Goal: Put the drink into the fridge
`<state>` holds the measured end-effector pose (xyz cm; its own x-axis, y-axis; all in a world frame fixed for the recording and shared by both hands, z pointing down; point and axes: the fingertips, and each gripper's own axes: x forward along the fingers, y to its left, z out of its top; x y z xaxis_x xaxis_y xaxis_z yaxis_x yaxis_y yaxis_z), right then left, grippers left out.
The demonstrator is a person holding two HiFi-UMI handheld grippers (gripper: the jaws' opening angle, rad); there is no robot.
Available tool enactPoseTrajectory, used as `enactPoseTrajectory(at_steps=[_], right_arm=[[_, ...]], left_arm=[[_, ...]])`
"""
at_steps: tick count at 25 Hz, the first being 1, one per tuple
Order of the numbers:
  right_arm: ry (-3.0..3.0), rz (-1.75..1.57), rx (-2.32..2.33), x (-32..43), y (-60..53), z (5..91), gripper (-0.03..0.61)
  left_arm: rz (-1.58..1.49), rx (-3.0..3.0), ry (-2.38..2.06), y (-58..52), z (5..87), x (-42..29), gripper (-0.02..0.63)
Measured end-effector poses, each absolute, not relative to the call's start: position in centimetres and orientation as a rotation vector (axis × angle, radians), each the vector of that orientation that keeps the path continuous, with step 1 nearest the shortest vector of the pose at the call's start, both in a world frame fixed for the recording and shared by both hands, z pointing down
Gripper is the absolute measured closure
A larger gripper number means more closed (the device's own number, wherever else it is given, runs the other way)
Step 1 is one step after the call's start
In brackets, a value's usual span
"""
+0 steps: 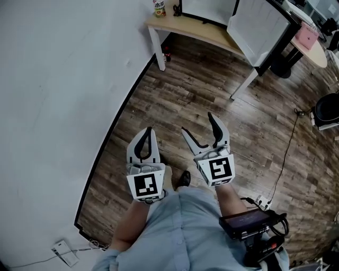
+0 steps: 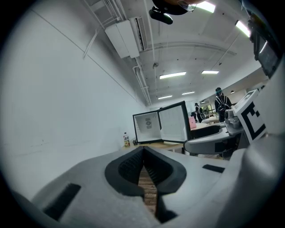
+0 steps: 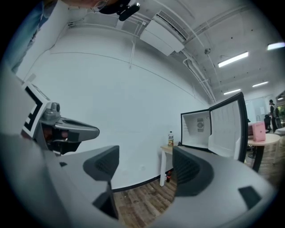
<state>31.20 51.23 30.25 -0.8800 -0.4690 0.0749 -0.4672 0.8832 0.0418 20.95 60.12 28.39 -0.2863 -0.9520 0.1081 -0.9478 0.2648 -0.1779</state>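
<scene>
Left gripper (image 1: pixel 149 132): jaws clenched, empty. Right gripper (image 1: pixel 197 123): jaws released, empty. Drink bottle (image 1: pixel 159 7) stands on far table (image 1: pixel 204 32), left of open fridge (image 1: pixel 209 9).

Far ahead of the left gripper (image 1: pixel 149 131), the head view's top edge cut off the drink bottle (image 1: pixel 159 7) and the open fridge (image 1: pixel 209 8); the bottle's label print was too small to read.

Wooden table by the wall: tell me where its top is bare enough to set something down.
The fridge fills the back. Bare is the front strip of the table, between the bottle and the open door.
</scene>
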Motion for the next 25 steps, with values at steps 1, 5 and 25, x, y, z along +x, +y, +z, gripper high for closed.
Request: enactPoseTrajectory(at_steps=[1,5,25], right_arm=[[-2.97,-0.04,0.744,31.0,51.1,30.3,0.202],[-2.952,-0.035,0.751,30.0,50.1,31.1,0.201],[-2.914,-0.052,0.813,11.5,32.7,31.4,0.202]], left_arm=[[-0.321,-1.866,2.49,60.0,28.4,20.7,0.604],[-0.333,-1.87,2.499,59.3,29.0,19.3,0.604],[-0.284,-1.912,2.504,41.5,29.3,-0.2,0.604]])
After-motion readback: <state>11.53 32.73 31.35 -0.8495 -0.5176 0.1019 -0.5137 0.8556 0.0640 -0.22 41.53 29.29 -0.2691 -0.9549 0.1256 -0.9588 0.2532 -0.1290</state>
